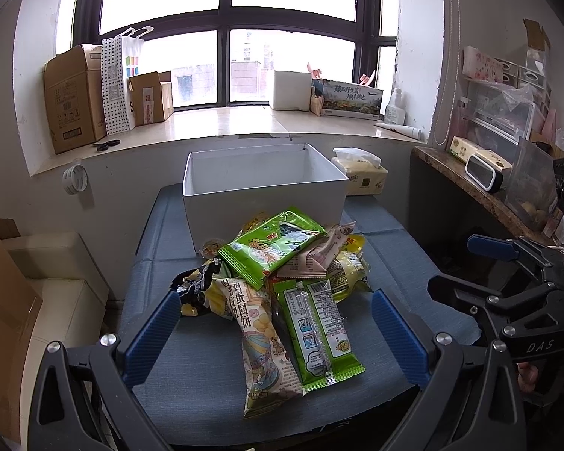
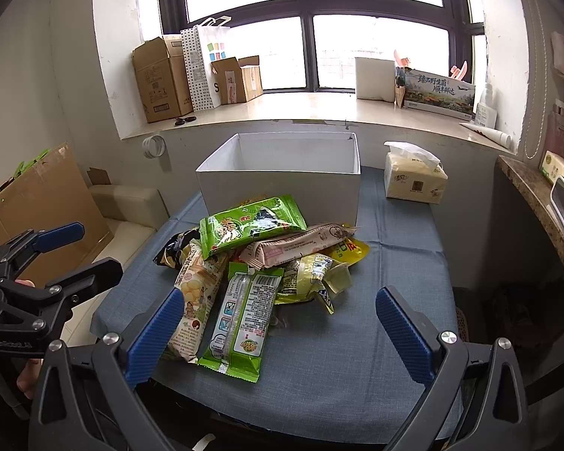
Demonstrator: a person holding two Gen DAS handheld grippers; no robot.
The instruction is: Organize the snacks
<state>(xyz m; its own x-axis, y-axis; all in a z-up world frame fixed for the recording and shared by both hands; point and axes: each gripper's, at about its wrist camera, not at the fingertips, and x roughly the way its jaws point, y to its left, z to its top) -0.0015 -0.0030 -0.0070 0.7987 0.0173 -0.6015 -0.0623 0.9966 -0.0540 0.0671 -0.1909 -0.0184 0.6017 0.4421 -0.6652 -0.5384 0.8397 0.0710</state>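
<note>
— What do you have in front of you?

— A pile of snack packets (image 1: pixel 282 274) lies in the middle of the tabletop (image 1: pixel 191 372), which has a blue cloth on it. Just behind the pile stands a white box (image 1: pixel 263 191), open on top, and I see nothing inside it.

— Which packets are nearest to you?

— Two long ones. A cream packet with egg biscuits (image 1: pixel 261 342) and a green packet (image 1: pixel 319 334) lie side by side, touching, and both point toward me. On top of the pile rests another green bag (image 1: pixel 272 246), tilted, and a pink packet (image 2: pixel 297 246) lies beside it.

— And your hand-held grippers?

— My left hand-held gripper (image 1: pixel 276 332) is spread wide and grasps nothing; the two long packets are between its blue fingers (image 1: pixel 154 334), below them. My right hand-held gripper (image 2: pixel 278 332) is spread wide too, empty, over the near side of the pile.

— Anything else on the tabletop?

— A tissue pack (image 2: pixel 413 180), to the right of the box, apart from it.
</note>
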